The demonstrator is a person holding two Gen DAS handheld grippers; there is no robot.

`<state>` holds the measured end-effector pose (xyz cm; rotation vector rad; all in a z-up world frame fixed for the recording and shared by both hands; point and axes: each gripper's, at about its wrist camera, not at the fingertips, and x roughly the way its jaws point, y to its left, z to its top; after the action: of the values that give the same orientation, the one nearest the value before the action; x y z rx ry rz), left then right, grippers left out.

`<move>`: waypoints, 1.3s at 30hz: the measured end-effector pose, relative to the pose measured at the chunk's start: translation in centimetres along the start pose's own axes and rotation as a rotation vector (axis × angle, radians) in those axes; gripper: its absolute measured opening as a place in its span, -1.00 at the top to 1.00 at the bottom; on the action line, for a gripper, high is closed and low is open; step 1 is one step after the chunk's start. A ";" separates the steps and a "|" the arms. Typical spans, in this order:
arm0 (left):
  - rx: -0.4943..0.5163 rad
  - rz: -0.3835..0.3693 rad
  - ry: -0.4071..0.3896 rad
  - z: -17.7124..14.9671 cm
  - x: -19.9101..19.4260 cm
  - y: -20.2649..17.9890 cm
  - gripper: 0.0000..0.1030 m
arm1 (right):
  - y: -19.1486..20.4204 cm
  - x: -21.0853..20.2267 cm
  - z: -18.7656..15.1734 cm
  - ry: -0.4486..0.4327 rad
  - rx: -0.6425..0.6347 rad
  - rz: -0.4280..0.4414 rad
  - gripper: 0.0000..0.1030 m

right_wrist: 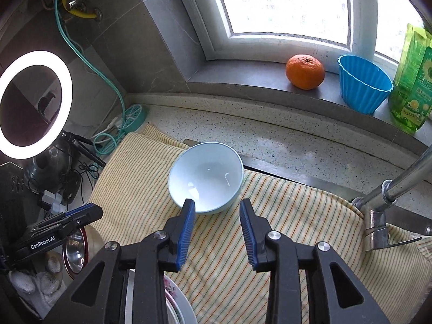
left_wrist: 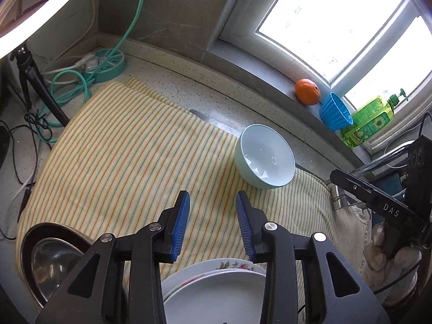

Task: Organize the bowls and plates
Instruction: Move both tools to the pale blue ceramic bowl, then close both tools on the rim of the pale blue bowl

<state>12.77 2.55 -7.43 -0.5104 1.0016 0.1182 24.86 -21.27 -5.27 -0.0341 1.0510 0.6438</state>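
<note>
On striped cloth [right_wrist: 283, 216], empty pale bowl [right_wrist: 206, 175]; steel bowl [left_wrist: 51, 264] inside dark-rimmed bowl [left_wrist: 28, 239]; both tongs [left_wrist: 213, 202] [right_wrist: 217, 210] spread, empty.

Strong daylight pours through the white-framed window [right_wrist: 283, 2], which is blown out to plain white in both views, while a glowing round ring lamp [right_wrist: 36, 105] adds a second bright source on the left and smears into a glaring band in the left wrist view's upper corner. The pale blue ceramic bowl [left_wrist: 266, 156] shows small glints and only soft shadows. Fisheye bending curves the window frame; edges darken, focus stays sharp.
</note>
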 end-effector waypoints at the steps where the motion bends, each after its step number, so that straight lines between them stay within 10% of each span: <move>1: -0.004 -0.006 0.002 0.3 0.3 -0.2 0.20 | -0.5 0.3 0.4 0.000 0.011 0.007 0.10; 26: -0.002 0.092 0.008 3.0 7.4 -3.5 0.05 | -4.6 8.0 4.6 0.099 -0.019 0.059 0.00; 39: -0.003 0.054 0.049 3.3 9.1 -3.7 0.62 | -3.9 9.7 4.6 0.146 -0.035 0.076 0.44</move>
<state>21.40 -0.38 -12.22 -0.4909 1.0635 0.1565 33.72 -18.29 -11.86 -0.0730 1.1861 0.7375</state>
